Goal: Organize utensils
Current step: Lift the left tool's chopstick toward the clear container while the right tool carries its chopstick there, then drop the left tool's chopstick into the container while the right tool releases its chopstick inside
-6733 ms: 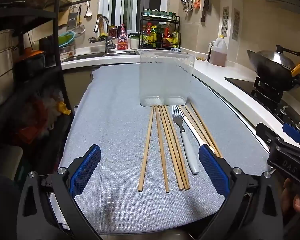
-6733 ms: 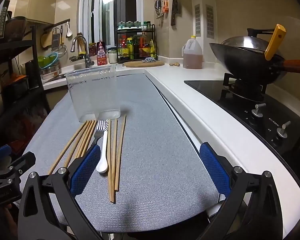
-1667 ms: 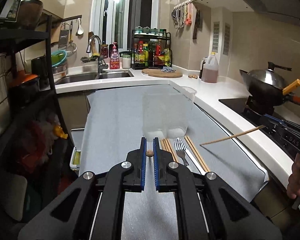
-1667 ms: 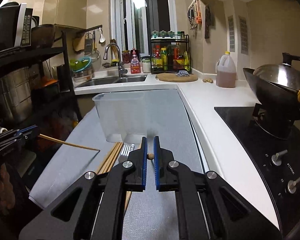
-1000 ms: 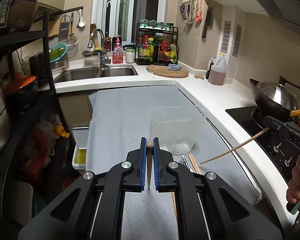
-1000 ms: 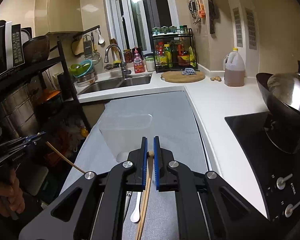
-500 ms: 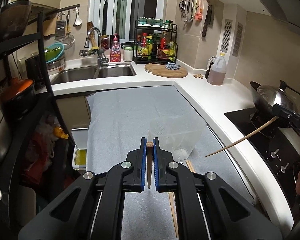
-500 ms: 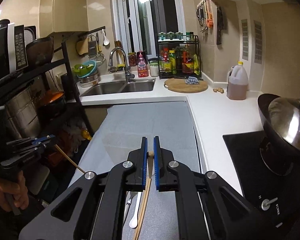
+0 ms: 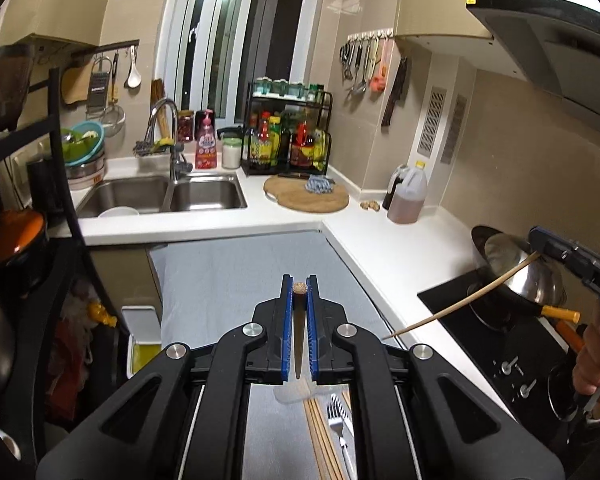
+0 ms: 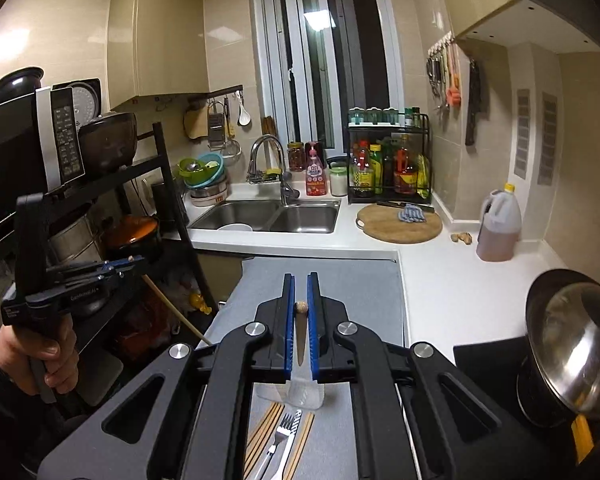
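I am holding my left tool clamped on one chopstick, its blunt end showing between the blue pads and its shaft hanging down through the gap, and my right tool is pinching a second chopstick in the same way. Both tools are raised well above the grey-covered table. Almost straight beneath them the clear container is standing at the head of the remaining chopsticks and the fork, which are lying side by side on the table just beside it. In the left view the right-hand stick is slanting across the hob, close to the wok. The risk I am judging here is in the lowering: the container is clear and largely hidden behind my own tools, so a tip could catch its rim or land outside and tip it over. Each stick is pinched only near one end, so it could swing or slip, and the two sticks could cross if I bring both down together.
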